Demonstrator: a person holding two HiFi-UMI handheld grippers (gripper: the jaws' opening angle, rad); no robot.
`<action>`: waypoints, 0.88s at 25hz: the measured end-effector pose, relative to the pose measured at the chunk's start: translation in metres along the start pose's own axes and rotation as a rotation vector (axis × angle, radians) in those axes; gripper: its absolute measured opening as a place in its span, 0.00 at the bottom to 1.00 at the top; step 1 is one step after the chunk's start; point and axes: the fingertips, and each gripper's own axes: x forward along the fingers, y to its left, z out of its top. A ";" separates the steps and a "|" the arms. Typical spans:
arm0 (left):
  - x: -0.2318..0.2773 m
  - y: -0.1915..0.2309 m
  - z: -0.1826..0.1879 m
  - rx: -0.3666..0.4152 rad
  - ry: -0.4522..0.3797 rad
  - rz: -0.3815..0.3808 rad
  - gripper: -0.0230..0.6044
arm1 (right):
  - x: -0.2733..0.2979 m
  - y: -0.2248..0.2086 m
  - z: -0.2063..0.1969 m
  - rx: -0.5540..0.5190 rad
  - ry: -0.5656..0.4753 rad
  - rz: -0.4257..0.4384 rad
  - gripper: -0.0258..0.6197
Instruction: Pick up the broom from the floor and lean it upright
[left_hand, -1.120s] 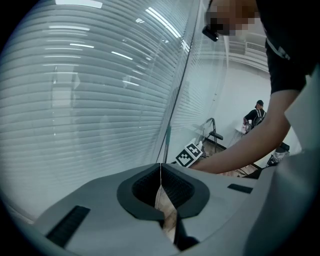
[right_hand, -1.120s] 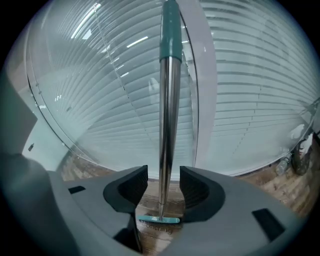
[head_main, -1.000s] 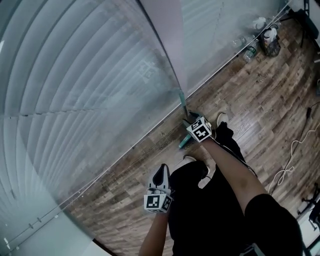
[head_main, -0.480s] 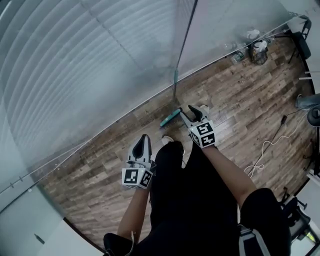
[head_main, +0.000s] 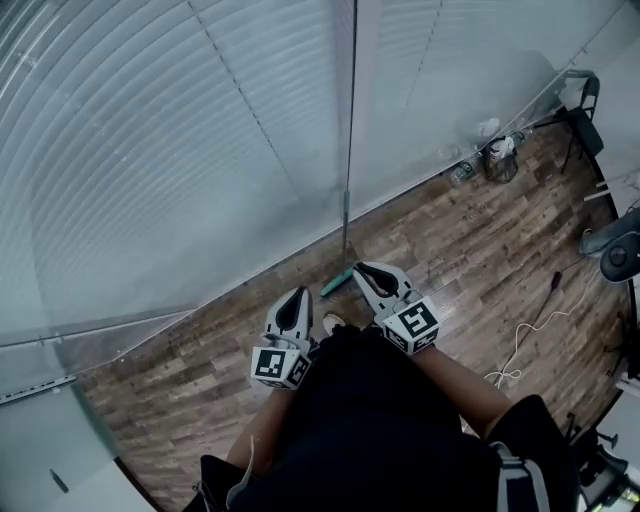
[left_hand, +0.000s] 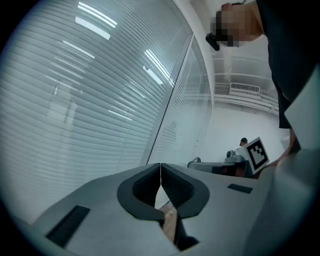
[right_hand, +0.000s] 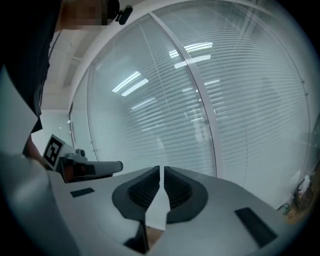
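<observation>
The broom stands upright against the glass wall. Its thin handle (head_main: 346, 225) runs up along the wall's frame, and its teal head (head_main: 337, 283) rests on the wood floor. My right gripper (head_main: 368, 275) (right_hand: 161, 170) hovers just right of the head and apart from it. Its jaws have just been closing; only a thin slit is left and nothing is between them. My left gripper (head_main: 293, 308) (left_hand: 160, 167) is lower left of the broom, shut and empty, its pads touching.
A glass wall with blinds (head_main: 200, 170) fills the left and top of the head view. Bottles and a bin (head_main: 497, 160) sit by the wall at the far right, near a chair (head_main: 580, 105). A white cable (head_main: 520, 350) lies on the floor.
Both grippers have risen from the floor. The right one came away from the broom's head and its wide jaws closed. The broom still stands at the glass.
</observation>
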 end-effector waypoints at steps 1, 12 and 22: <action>0.002 -0.005 0.014 0.006 -0.031 0.013 0.07 | -0.006 0.008 0.018 -0.028 -0.025 0.032 0.09; -0.016 -0.057 0.096 0.164 -0.187 0.018 0.07 | -0.027 0.071 0.132 -0.142 -0.328 0.176 0.08; -0.044 -0.036 0.104 0.173 -0.259 0.089 0.07 | -0.020 0.109 0.137 -0.204 -0.385 0.242 0.07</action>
